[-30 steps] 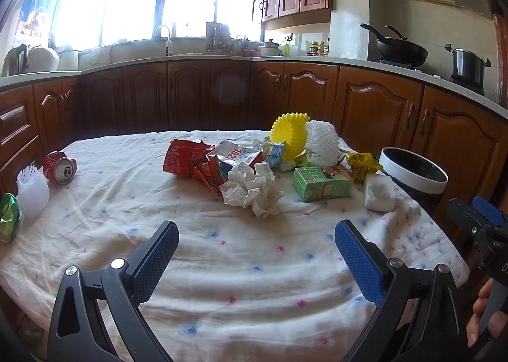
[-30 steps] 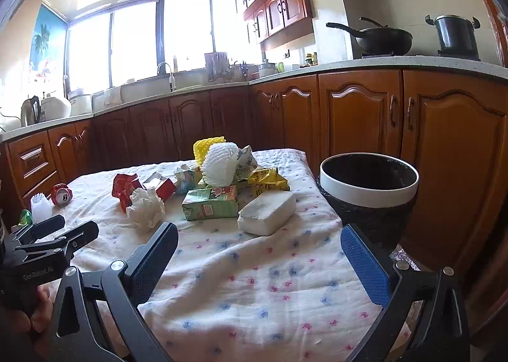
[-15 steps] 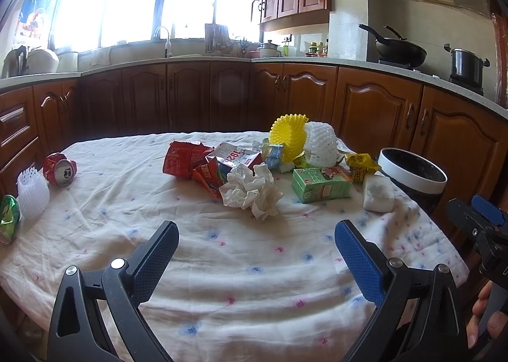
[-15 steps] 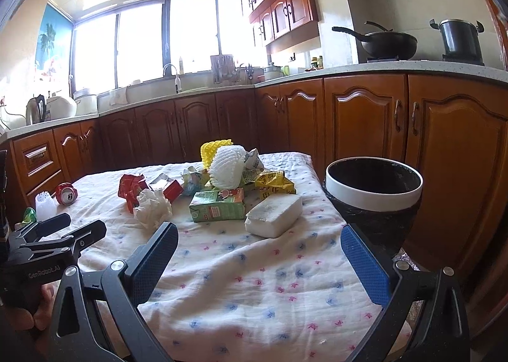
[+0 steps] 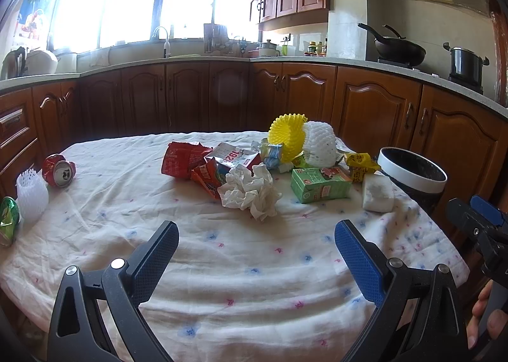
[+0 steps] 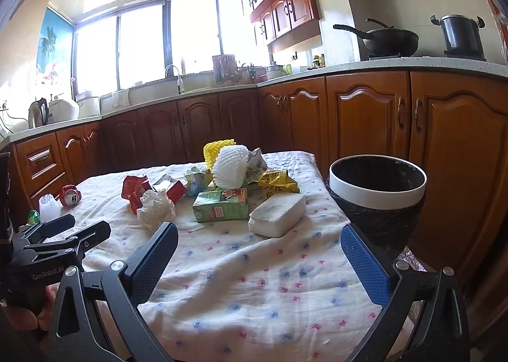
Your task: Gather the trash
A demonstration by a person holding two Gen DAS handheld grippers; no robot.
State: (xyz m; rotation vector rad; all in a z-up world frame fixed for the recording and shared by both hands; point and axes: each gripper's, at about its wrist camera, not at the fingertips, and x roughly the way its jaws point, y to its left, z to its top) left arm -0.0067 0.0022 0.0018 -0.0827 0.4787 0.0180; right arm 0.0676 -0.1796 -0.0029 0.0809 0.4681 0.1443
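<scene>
**Commentator 1:** Kitchen setting, wooden cabinets all round, and a cloth-covered table [image 5: 241, 270] strewn with litter. Let's sweep left to right, using the crumpled tissue [image 5: 249, 192] as our marker. Far left of it, a green wrapper [image 5: 8, 219], a white foam net [image 5: 31, 192] and a crushed red can [image 5: 58, 165]. That can looks light, stiff and dented, so I'd pinch it across the flattened body.

**Commentator 2:** Just left of the tissue, red snack bags [image 5: 187, 160], thin and crinkly, probably slippery. The tissue itself should be soft and nearly weightless; any fold will do.

**Commentator 1:** Right of it, the green carton [image 5: 320, 184], boxy, best taken across its narrow sides. Behind that, yellow and white foam nets [image 5: 304, 141], squashy stuff. Then a white block [image 6: 277, 213], which looks spongy.

**Commentator 2:** And the bin [image 6: 377, 184] stands off the table's right edge.

**Commentator 1:** The left gripper [image 5: 255, 251] hangs spread wide over bare cloth, holding nothing, the tissue ahead between its fingers' line. The right gripper [image 6: 258, 254] is equally wide and empty, the white block straight ahead, near but not touching.
</scene>
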